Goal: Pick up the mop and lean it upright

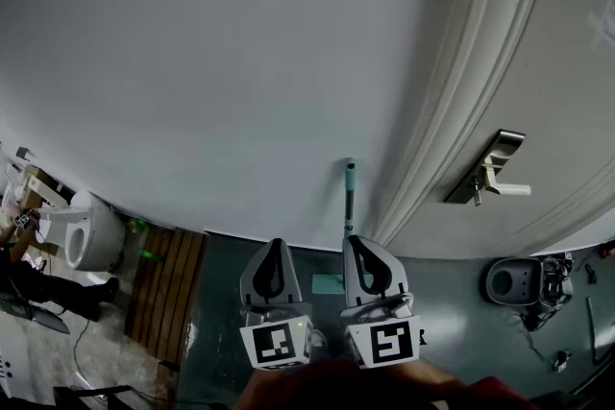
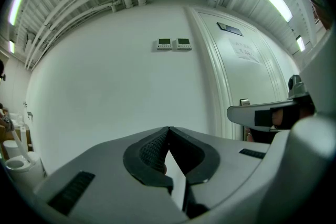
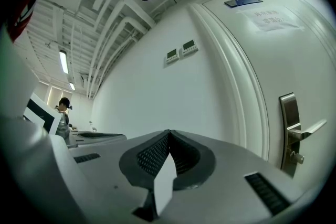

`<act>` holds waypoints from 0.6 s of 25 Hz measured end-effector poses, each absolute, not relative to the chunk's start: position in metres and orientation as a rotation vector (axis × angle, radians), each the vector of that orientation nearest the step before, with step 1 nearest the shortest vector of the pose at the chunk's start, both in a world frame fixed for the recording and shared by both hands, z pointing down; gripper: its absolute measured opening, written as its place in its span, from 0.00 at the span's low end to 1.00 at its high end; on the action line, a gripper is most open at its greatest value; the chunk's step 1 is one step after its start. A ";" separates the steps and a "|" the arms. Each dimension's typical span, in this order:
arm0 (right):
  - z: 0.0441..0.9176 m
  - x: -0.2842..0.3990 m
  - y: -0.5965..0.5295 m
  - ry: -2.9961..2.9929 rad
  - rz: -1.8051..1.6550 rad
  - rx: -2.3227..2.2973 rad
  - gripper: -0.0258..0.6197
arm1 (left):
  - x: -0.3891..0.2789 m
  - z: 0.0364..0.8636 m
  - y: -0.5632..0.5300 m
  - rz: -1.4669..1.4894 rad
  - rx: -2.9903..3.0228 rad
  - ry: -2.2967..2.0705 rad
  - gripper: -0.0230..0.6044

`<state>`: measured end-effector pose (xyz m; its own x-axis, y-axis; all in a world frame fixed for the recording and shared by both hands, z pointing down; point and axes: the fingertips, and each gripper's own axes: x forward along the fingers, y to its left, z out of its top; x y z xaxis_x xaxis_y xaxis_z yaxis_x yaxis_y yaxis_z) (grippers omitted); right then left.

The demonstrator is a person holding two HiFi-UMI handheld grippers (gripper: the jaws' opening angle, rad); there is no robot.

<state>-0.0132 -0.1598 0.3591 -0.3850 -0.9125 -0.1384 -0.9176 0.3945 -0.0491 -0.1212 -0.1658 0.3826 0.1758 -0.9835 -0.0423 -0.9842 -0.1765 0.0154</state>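
Just ahead of the right tool [image 1: 357, 242], the slim grey mop pole with teal grip [image 1: 349, 199] stands upright against the white wall [image 1: 192, 62], beside the white door frame [image 1: 452, 110]. Its pale green pad [image 1: 327, 283] lies on the dark floor [image 1: 452, 341] between the tools. The left tool [image 1: 277, 245] and the right tool each have jaws closed tip to tip, holding nothing.

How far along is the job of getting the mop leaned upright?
It looks done: the mop stands upright, its handle against the wall beside the door frame. Nothing is in hand: the left gripper and right gripper are both shut with nothing between the jaws. Probably nothing is left beyond drawing back, if the mop stays put.
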 end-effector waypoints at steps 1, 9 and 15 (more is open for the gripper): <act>0.358 -0.013 -0.159 2.501 0.058 -1.652 0.07 | -0.121 0.382 -0.166 0.068 -2.396 2.005 0.06; 0.359 -0.013 -0.157 2.511 0.070 -1.660 0.07 | -0.119 0.381 -0.163 0.072 -2.397 2.006 0.06; 0.374 -0.011 -0.166 2.524 0.080 -1.702 0.07 | -0.117 0.381 -0.158 0.070 -2.403 1.995 0.06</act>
